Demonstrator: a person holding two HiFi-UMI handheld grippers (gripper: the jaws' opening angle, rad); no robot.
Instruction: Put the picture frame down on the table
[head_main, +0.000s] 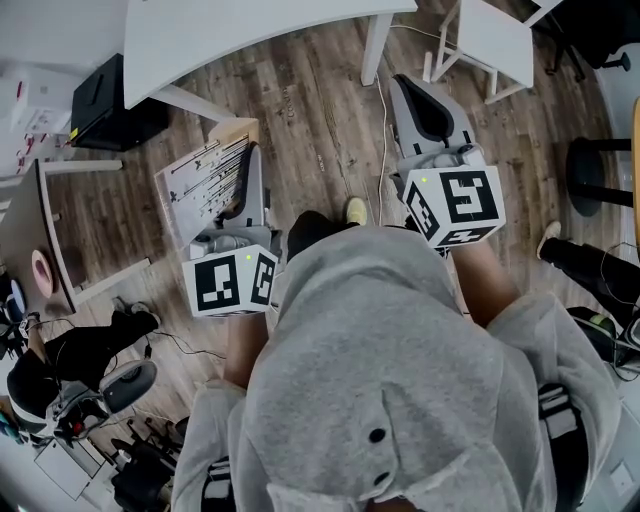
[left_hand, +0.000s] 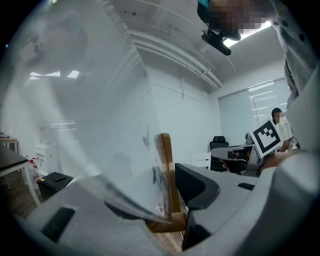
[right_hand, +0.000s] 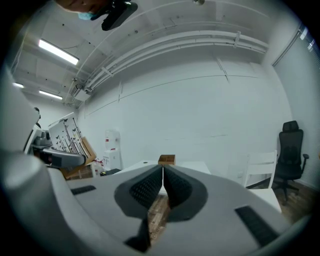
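Observation:
The picture frame (head_main: 205, 175) has a light wooden border and a glazed print of black branches. It hangs tilted over the wood floor, below the white table (head_main: 250, 30). My left gripper (head_main: 246, 165) is shut on its right edge. In the left gripper view the wooden edge of the picture frame (left_hand: 165, 170) stands between the jaws of my left gripper (left_hand: 172, 202), and its glass fills the left side. My right gripper (head_main: 412, 88) points at the floor near the table leg. In its own view my right gripper (right_hand: 163, 187) is shut with nothing in it.
A black box (head_main: 100, 95) sits on the floor under the table's left end. A white chair (head_main: 495, 35) and a black stool (head_main: 590, 170) stand to the right. A dark side table (head_main: 30, 235) carries a pink roll (head_main: 42, 270). A small wooden box (right_hand: 167, 159) rests on the white table.

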